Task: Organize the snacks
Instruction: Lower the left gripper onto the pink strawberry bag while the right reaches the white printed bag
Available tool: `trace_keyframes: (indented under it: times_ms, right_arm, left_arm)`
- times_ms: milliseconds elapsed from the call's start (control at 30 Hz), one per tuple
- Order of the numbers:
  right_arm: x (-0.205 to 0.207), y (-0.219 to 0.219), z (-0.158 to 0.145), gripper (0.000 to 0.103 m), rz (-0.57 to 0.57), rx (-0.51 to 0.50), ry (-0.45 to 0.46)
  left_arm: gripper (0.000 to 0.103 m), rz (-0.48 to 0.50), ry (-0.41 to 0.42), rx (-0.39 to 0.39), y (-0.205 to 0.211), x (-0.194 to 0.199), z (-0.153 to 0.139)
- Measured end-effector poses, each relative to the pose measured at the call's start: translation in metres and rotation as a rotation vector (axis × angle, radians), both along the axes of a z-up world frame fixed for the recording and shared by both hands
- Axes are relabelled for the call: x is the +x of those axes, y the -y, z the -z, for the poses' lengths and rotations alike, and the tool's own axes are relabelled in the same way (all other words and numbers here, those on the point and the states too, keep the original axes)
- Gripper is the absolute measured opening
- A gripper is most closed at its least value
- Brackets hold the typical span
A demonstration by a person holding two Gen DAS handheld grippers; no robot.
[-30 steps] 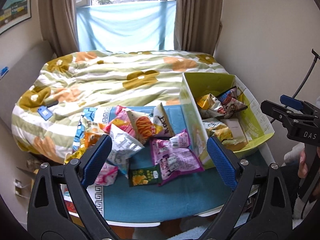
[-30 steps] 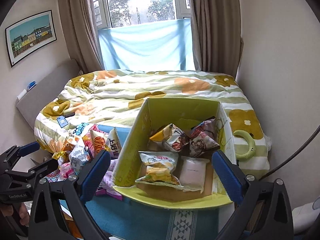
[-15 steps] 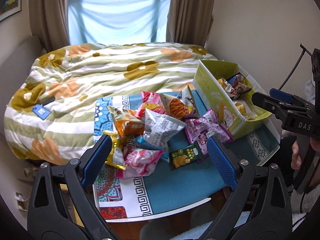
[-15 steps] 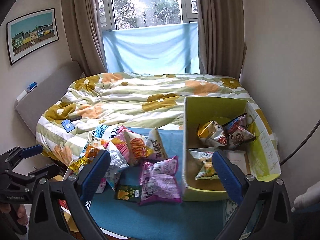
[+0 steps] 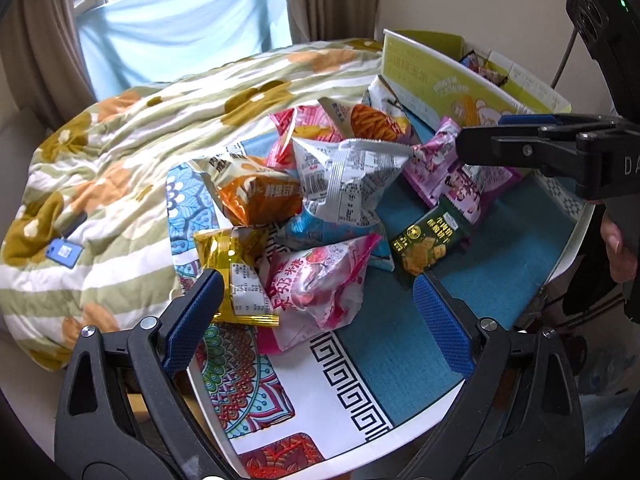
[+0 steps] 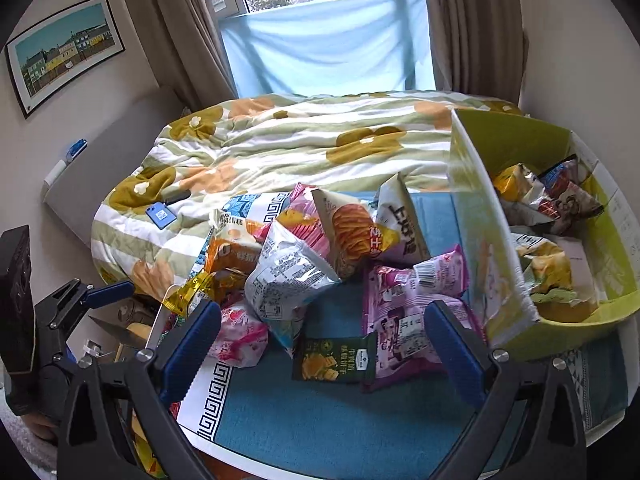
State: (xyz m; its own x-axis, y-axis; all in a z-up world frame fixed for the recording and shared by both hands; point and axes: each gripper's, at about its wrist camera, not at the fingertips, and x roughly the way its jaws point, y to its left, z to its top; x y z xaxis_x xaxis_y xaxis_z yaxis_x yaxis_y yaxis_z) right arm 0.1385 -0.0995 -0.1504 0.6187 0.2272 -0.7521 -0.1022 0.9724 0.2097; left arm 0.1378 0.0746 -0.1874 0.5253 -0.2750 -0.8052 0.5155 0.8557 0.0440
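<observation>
A pile of snack bags lies on the blue tablecloth. My left gripper is open and empty, just above a pink bag and a gold bag. A silver bag and a dark green packet lie beyond. My right gripper is open and empty, over the dark green packet and purple bags. The green box at the right holds several bags. The right gripper also shows in the left wrist view.
A bed with a flowered quilt lies behind the table, with a blue phone on it. The table's round front edge is close to me. A wall stands behind the box.
Both grippers have moved left and down toward the snack pile. The box has slid to the right edge of both views. Both stay open.
</observation>
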Motion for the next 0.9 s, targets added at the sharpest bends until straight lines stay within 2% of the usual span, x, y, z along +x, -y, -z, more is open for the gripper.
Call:
trace_keyframes:
  times_ms: [267,533,633,800,833,900]
  right_arm:
    - [0.036,-0.008,0.045,0.101,-0.036,0.061,-0.042]
    - [0.060,-0.018,0.076,0.101,-0.085,0.094,-0.087]
    - [0.064,-0.019,0.081,0.101,-0.092,0.083,-0.091]
    - [0.069,-0.024,0.079,0.101,-0.131,0.051,-0.083]
    - [0.070,-0.024,0.078,0.101,-0.137,0.049,-0.082]
    - [0.069,-0.023,0.077,0.101,-0.143,0.047,-0.078]
  left_arm:
    - [0.095,0.051,0.004,0.090,0.027,0.018,0.045]
    - [0.090,0.040,-0.069,0.114,0.039,0.034,0.079]
    - [0.089,0.025,-0.083,0.113,0.037,0.039,0.083]
    - [0.081,-0.011,-0.121,0.087,0.029,0.044,0.091]
    - [0.076,-0.014,-0.132,0.082,0.028,0.045,0.092]
    - [0.075,-0.016,-0.143,0.072,0.027,0.048,0.094]
